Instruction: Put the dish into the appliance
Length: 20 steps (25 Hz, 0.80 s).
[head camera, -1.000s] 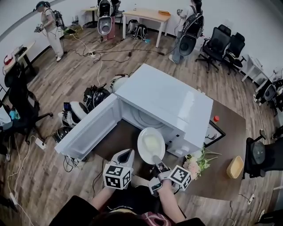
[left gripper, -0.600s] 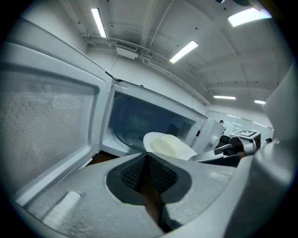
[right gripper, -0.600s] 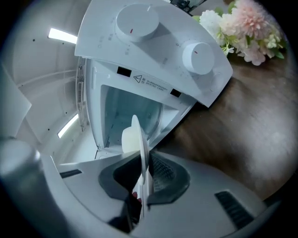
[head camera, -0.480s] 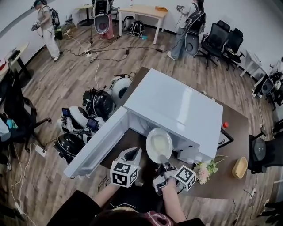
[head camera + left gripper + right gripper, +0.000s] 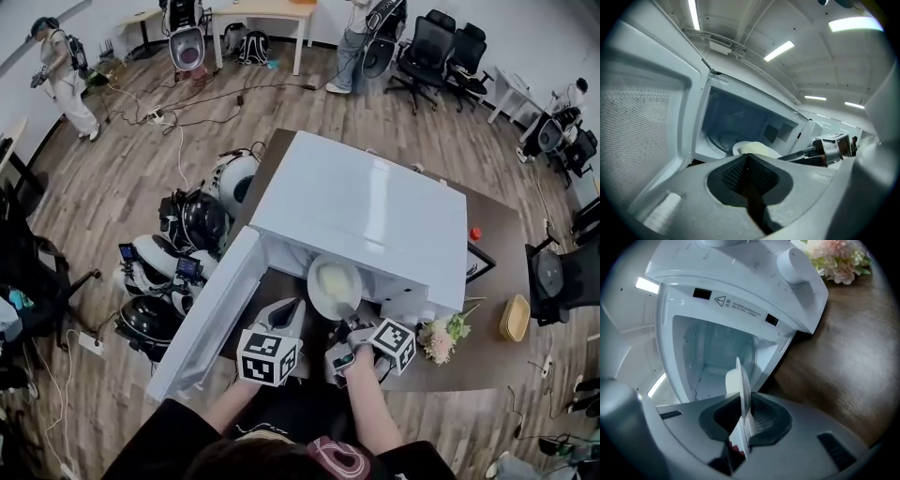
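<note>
Right gripper (image 5: pixel 348 328): my jaws are clamped on the near rim of the dish (image 5: pixel 334 285). In the right gripper view (image 5: pixel 745 414) the rim runs edge-on between the two pads.
Left gripper (image 5: pixel 289 311): clenched on nothing. In the left gripper view (image 5: pixel 747 162) I see the two pads meeting with no gap.
Dish: white and round, with a pale yellowish centre. I have it at the mouth of the microwave (image 5: pixel 367 212), its far part under the top edge of the opening. The right gripper view shows it (image 5: pixel 742 380) thin and on edge in front of the lit cavity (image 5: pixel 710 352). From the left side it (image 5: pixel 756 149) sits low in the opening. I cannot tell whether it touches the cavity floor.
Microwave: a white box on the brown table (image 5: pixel 494 281), its opening facing me.
Door (image 5: pixel 208 317): swung wide to my left, and its perforated panel (image 5: pixel 633 136) fills the left of the left gripper view.
Left gripper position: just beside the right one, near the foot of the open door.
Flowers (image 5: pixel 441 336): pink and white, lying on the table just right of the right gripper. They also show at the top of the right gripper view (image 5: pixel 836 258).
Other table items: a yellowish bowl (image 5: pixel 514 317) near the right edge and a small red thing (image 5: pixel 475 233) beside the microwave.
</note>
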Available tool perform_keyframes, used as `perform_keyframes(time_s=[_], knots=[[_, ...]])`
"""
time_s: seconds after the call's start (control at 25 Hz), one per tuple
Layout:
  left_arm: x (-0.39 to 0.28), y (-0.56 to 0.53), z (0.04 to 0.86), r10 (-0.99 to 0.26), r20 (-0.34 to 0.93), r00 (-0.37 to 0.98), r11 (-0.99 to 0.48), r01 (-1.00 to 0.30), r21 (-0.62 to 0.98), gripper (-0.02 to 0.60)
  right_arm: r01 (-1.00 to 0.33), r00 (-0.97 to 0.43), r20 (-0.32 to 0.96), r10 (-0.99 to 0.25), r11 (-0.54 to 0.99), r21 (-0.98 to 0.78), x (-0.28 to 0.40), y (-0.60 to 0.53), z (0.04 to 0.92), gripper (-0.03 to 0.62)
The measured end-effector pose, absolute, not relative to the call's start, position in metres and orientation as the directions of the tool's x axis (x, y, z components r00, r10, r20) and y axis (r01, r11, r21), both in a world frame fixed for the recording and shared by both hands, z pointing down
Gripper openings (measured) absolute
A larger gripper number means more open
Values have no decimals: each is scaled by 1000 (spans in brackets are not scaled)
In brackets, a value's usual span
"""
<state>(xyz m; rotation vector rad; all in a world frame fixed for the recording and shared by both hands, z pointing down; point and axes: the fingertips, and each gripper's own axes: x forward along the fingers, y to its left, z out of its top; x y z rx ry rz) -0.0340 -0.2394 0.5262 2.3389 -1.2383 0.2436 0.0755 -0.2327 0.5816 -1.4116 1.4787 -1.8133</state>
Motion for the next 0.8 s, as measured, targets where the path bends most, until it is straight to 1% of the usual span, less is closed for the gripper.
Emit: perform_keyframes(time_s=[0.24,0.4,0.6,0.8], knots=[[-38,-238,526,-721,380,580,-483,-813,326,8,-267,-382,464,-799,-385,-884,74,-244,582,54],[-40,-238,527,-719,383,580,-483,-813,324,8,-219,-377,456,-806,-401,-890,72,-253,586,57],[-43,-242,531,-722,389,572,-473,-818,325,8,-254,-369,461,-807,-389,-885,71,-266,587,58],[-40,-247,531,-718,390,577,-477,-815,329,8,-258,-346,461,-817,-390,-884,73,-279,588,57]])
